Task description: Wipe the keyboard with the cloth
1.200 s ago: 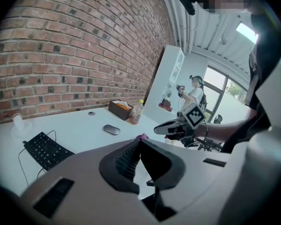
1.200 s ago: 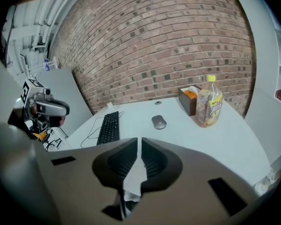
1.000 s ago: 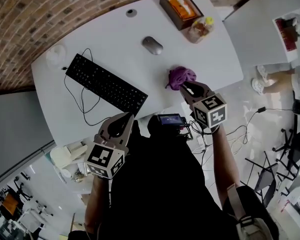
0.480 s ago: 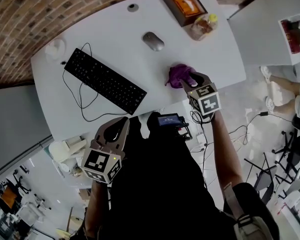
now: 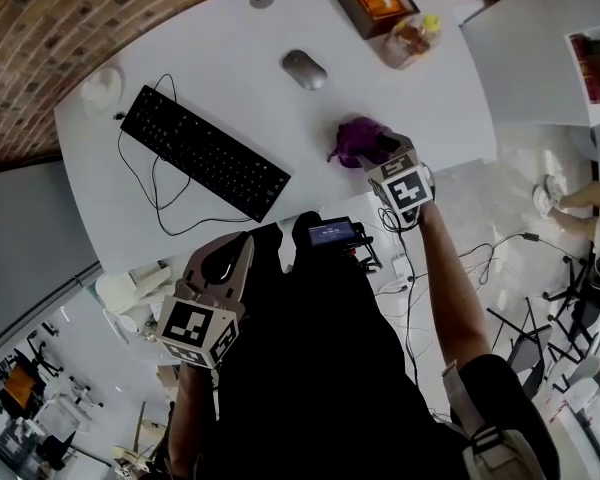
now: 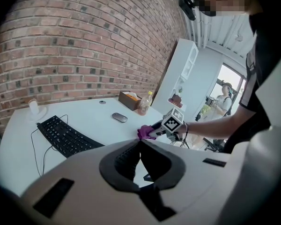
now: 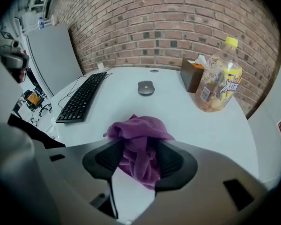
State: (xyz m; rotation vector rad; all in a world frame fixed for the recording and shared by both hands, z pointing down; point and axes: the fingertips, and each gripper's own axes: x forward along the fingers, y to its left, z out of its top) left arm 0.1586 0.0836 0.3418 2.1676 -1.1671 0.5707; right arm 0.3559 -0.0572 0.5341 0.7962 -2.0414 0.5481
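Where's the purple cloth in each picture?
Head view: purple cloth, right of centre, upper half.
Left gripper view: cloth, small, at the centre.
Right gripper view: cloth, big, low centre.
Shared landmark: the black keyboard, left of the cloth in all three.

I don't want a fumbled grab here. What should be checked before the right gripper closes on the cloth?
1. Cloth between the right gripper's jaws: ok; they have just been opening and stand wide around it.
2. Cloth gripped: not ok; the jaws have not yet closed.
3. Keyboard bare: ok; nothing lies on it.
4. Way from cloth to keyboard: ok; only bare table, and the mouse lies farther back.
5. Left gripper out of the way: ok; shut, empty, held back near the person's body.
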